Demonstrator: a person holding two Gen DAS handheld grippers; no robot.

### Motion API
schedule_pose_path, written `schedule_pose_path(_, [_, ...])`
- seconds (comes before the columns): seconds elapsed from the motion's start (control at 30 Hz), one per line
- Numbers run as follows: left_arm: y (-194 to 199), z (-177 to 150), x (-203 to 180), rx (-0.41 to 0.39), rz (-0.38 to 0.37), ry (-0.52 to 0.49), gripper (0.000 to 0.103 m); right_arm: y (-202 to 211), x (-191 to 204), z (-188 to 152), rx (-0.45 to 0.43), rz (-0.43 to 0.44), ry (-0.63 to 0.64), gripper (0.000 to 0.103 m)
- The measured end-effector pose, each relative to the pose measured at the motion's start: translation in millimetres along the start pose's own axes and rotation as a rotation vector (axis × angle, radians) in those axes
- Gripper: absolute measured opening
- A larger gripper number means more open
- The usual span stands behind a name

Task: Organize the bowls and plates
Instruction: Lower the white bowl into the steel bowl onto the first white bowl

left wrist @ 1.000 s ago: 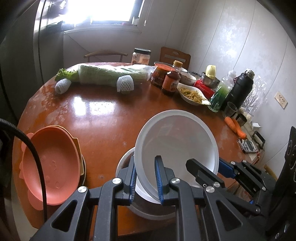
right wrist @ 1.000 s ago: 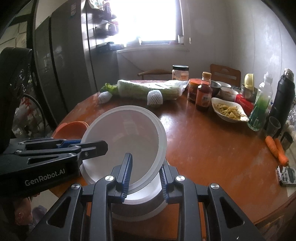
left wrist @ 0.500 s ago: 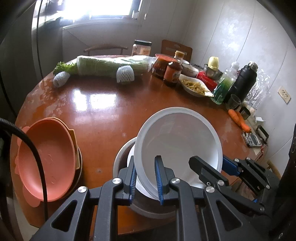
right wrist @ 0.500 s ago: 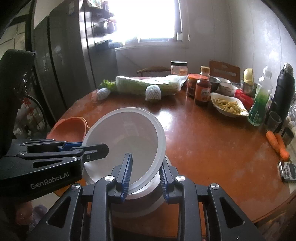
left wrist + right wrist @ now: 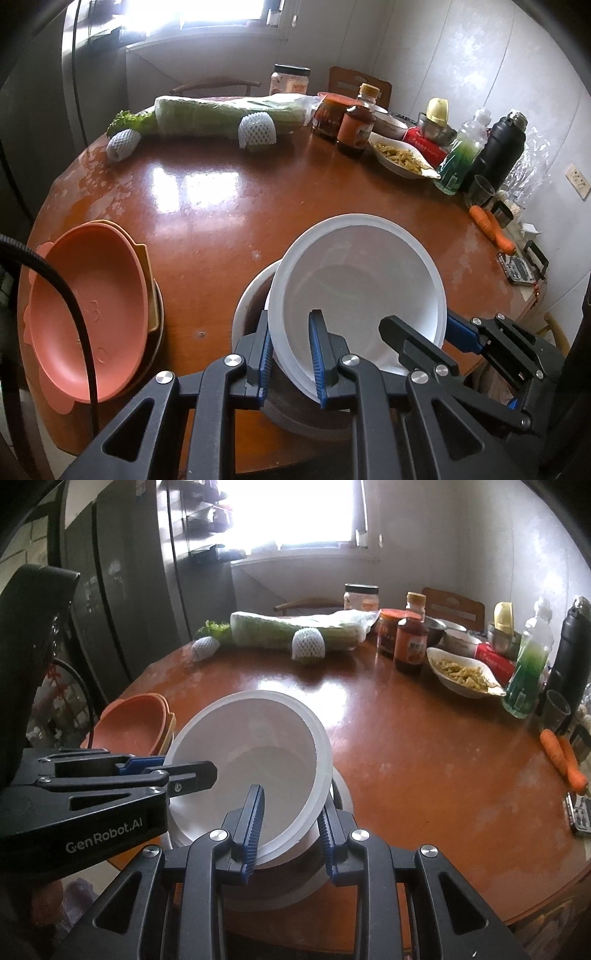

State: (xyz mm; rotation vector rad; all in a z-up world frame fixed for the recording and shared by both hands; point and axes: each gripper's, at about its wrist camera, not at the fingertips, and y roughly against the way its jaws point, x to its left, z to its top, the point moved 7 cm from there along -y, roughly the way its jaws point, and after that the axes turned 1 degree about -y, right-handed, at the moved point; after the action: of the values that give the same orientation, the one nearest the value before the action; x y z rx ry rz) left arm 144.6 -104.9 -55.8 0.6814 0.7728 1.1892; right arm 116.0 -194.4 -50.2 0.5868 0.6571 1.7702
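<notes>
A white bowl [image 5: 354, 277] [image 5: 255, 749] hangs tilted over a larger grey-white bowl [image 5: 251, 306] [image 5: 341, 794] near the table's front edge, its lower side dipping into it. More white ware sits nested underneath. My left gripper [image 5: 291, 350] [image 5: 173, 766] is shut on the near-left rim of the white bowl. On the opposite rim my right gripper [image 5: 291, 827] [image 5: 439, 332] is shut too, one blue pad inside and one outside. A stack of orange plates [image 5: 88, 306] [image 5: 129, 723] lies to the left.
On the round brown table [image 5: 221, 221], a wrapped cabbage [image 5: 229, 114] lies at the back. Sauce bottles [image 5: 356, 125], a dish of food [image 5: 399, 158], a green bottle [image 5: 461, 155], a black flask [image 5: 502, 147] and carrots [image 5: 491, 229] crowd the right side. A black cable [image 5: 74, 314] crosses the orange plates.
Both grippers and the white bowl have sunk a little toward the larger bowl beneath. Both grips are unchanged.
</notes>
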Motion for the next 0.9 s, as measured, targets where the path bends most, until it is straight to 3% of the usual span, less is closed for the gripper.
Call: schedule_pose_path(0.9, [-6,-4,4,0.003,0.038,-0.015,0.019,-12,7,-5,0.027,-0.031,0.041,0.031])
